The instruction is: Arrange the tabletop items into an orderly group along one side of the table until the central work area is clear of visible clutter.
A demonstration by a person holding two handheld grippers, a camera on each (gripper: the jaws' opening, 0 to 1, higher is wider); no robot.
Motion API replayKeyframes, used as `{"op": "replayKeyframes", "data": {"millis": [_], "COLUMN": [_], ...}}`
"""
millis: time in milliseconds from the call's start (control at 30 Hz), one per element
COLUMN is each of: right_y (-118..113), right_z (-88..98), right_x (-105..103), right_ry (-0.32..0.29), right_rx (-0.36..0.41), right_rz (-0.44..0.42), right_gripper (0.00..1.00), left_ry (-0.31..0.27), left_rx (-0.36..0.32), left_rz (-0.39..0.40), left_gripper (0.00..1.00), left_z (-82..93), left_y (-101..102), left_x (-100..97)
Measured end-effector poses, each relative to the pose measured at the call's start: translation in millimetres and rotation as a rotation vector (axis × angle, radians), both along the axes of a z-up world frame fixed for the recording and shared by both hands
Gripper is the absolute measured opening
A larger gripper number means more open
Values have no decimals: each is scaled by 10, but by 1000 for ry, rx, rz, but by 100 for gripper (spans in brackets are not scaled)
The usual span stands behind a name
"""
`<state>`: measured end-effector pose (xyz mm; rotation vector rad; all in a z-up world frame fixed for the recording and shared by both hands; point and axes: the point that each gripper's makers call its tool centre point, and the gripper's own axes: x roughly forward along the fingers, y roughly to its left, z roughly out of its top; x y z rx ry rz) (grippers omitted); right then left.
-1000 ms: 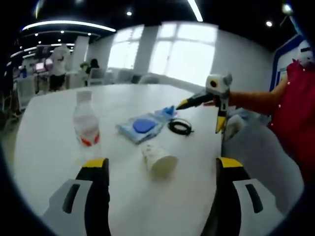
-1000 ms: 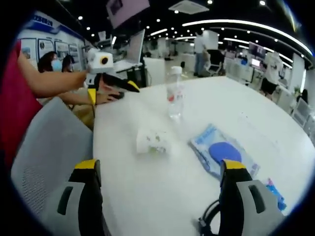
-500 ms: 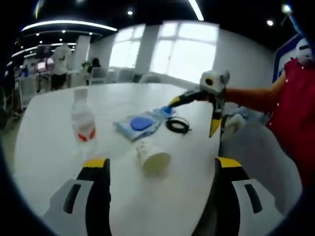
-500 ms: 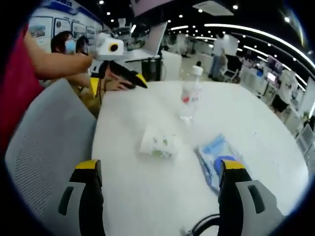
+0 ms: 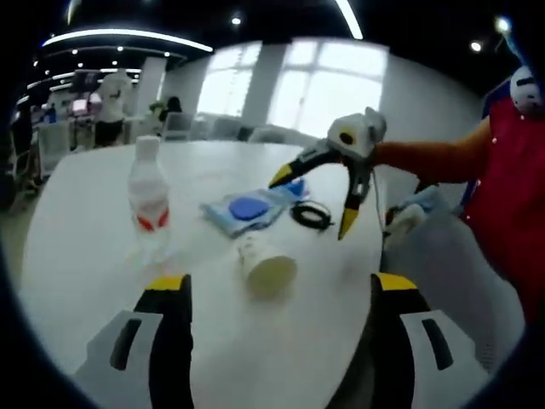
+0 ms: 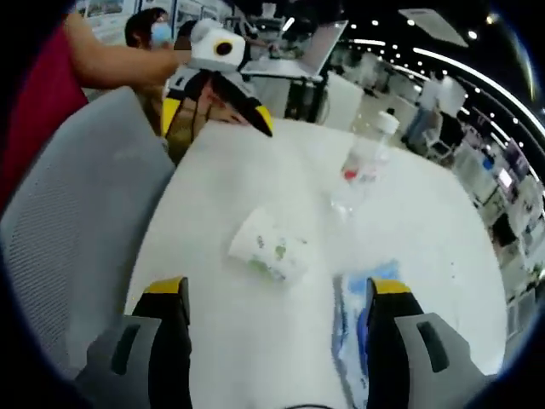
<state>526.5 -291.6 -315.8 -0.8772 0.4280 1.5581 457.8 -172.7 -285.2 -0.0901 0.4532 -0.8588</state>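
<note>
Both grippers, left point(image 5: 277, 294) and right point(image 6: 274, 300), gape empty above the table edge point(image 5: 358, 341) beside a tipped cup point(image 5: 266, 266).

Your left gripper point(image 5: 274, 294) hangs open over the table point(image 5: 77, 247), a tipped cup point(image 5: 266, 266) between its jaws. Beyond stand a bottle point(image 5: 148, 198), a blue packet point(image 5: 247, 209) and a cable coil point(image 5: 311, 215), with your right gripper point(image 5: 313, 198) spread above the coil.

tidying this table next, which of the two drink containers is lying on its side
The white paper cup is the one tipped over, lying on the white table near its edge. The clear plastic bottle with the red label stands upright, cap on top.
</note>
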Motion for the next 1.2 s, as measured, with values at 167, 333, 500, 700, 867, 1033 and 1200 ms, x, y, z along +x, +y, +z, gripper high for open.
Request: {"op": "replayKeyframes", "data": {"millis": [167,333,500,700,867,1033,1200], "right_y": [140,237,341,445,510,570,616], "right_z": [-95,-209,-304,-369,-401,-485,-563], "right_x": [21,12,-39,-58,-96,-137,-171], "right_ry": [-23,-40,-59,-80,-110,-121,-119], "right_rx": [-16,-47,-61,-79,-96,-119,-134], "right_rz": [88,173,256,320,377,421,457], "right_gripper": [76,73,69,64,59,57,52], "left_ry": [7,16,26,35,46,53,60], "left_rx": [-2,1,4,2,5,6,6], "left_rz": [7,13,13,13,10,2,-4], "left_gripper": [82,82,81,80,79,78,77], "left_z": [-6,-17,-36,-62,-86,-103,-115], "left_y": [0,8,1,-9,-5,-28,-37], "left_x": [3,-7,-28,-41,-57,-60,-74]}}
